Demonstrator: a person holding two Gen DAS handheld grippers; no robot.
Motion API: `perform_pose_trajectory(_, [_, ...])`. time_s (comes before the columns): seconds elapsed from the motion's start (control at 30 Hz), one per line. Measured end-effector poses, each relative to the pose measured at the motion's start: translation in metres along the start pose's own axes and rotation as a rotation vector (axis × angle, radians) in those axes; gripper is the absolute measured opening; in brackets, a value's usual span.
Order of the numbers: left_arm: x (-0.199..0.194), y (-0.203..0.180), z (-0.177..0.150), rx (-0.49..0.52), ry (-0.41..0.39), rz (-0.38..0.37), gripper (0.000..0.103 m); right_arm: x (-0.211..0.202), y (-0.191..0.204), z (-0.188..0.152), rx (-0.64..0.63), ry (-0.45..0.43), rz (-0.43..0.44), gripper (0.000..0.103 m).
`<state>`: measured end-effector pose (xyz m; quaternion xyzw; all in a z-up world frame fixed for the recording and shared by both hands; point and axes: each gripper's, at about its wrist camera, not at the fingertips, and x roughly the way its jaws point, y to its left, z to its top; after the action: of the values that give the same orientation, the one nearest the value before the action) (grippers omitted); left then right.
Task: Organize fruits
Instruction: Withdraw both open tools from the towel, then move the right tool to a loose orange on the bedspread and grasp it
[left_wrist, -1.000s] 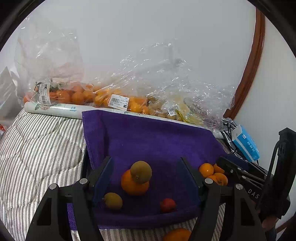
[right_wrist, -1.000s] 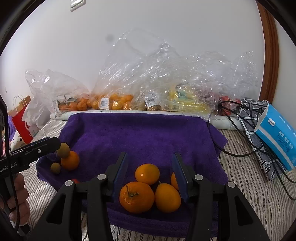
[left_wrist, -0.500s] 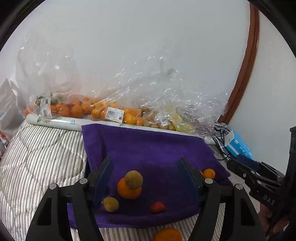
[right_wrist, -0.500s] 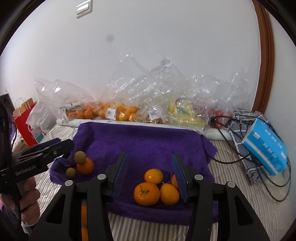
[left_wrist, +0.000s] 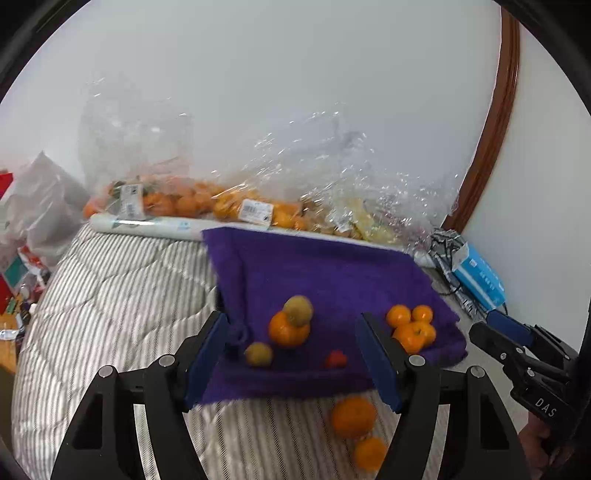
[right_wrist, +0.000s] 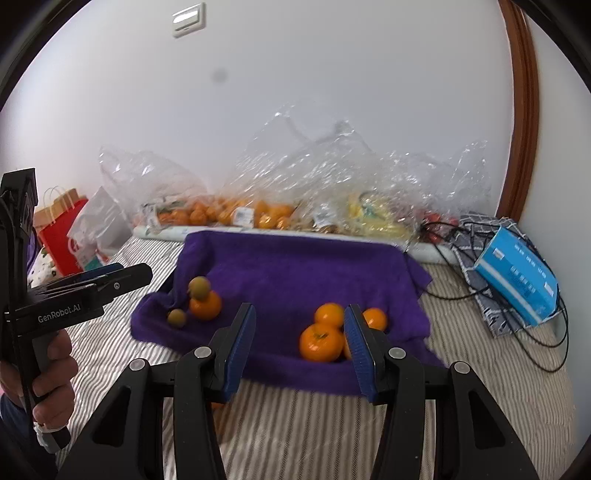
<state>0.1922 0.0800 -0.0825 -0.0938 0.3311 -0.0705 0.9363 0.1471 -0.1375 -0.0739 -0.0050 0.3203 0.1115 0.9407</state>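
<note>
On the purple terry towel the round orange mandarins sit clustered at the right end, the brownish-green kiwis with one orange at the left; both tools have drawn back and up since a second ago, so the sorting looks paused, with two stray oranges on the striped quilt unsorted; the left gripper gapes wide, holding nothing; the right gripper likewise stands apart, empty.

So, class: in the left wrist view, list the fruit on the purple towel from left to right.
Small kiwi → orange topped by a kiwi → small red fruit → cluster of oranges.
</note>
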Motion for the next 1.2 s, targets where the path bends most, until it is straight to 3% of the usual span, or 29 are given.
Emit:
perform_pose_trajectory(0.37, [-0.012, 0.028, -0.032, -0.015, 0.049, 0.066, 0.07, 0.002, 0.026, -0.028, -0.02, 0.044, 0.039, 0.05])
perform_pose_trajectory(1.2, [0.001, 0.046, -0.047, -0.036, 0.101, 0.06, 0.07, 0.036, 0.049, -0.057, -0.044, 0.146, 0.098, 0.049])
